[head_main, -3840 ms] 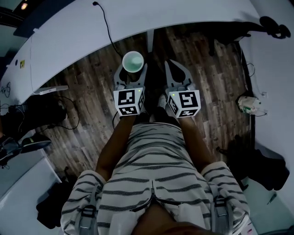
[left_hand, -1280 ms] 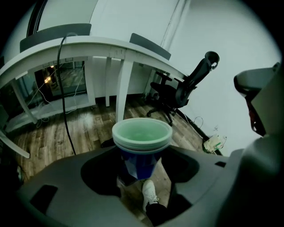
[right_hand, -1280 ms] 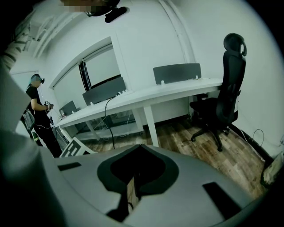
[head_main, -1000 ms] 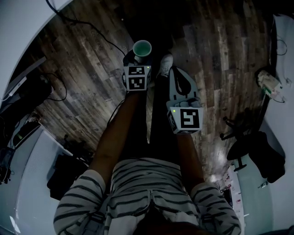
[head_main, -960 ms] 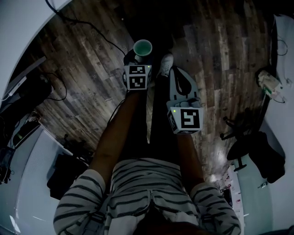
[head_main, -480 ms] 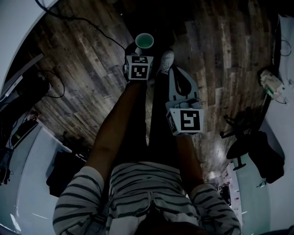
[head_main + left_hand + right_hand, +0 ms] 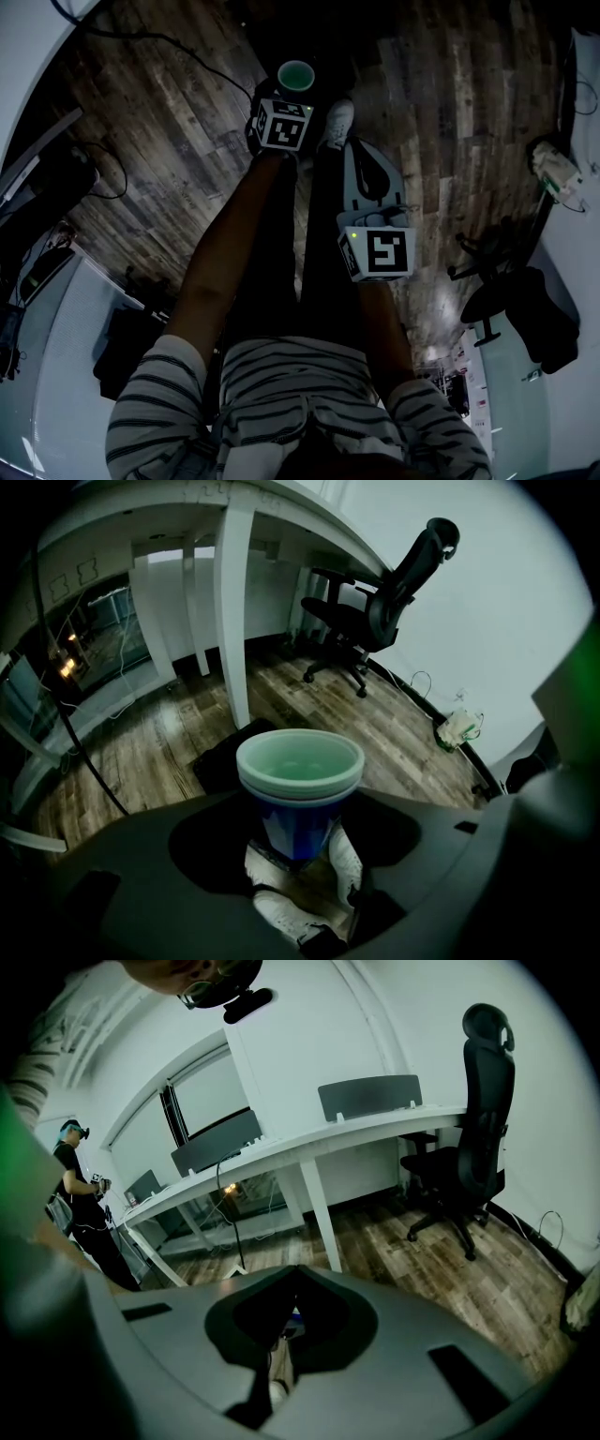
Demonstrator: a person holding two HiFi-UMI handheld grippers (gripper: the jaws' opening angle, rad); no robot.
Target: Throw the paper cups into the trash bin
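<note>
My left claw (image 7: 287, 97) is closed on the nested paper cups (image 7: 298, 782), blue walls and pale rims, mouth up. The jaws press the lower walls from both sides. The cups hang over the wooden floor (image 7: 169, 122), right above my white shoes (image 7: 281, 907). My right claw (image 7: 361, 155) sits nearer my body, its jaws brought together with nothing between them.

Dim, underexposed head view; gripper views brighter (strong fisheye bending, dark vignetted corners), near foreground blurred.
</note>
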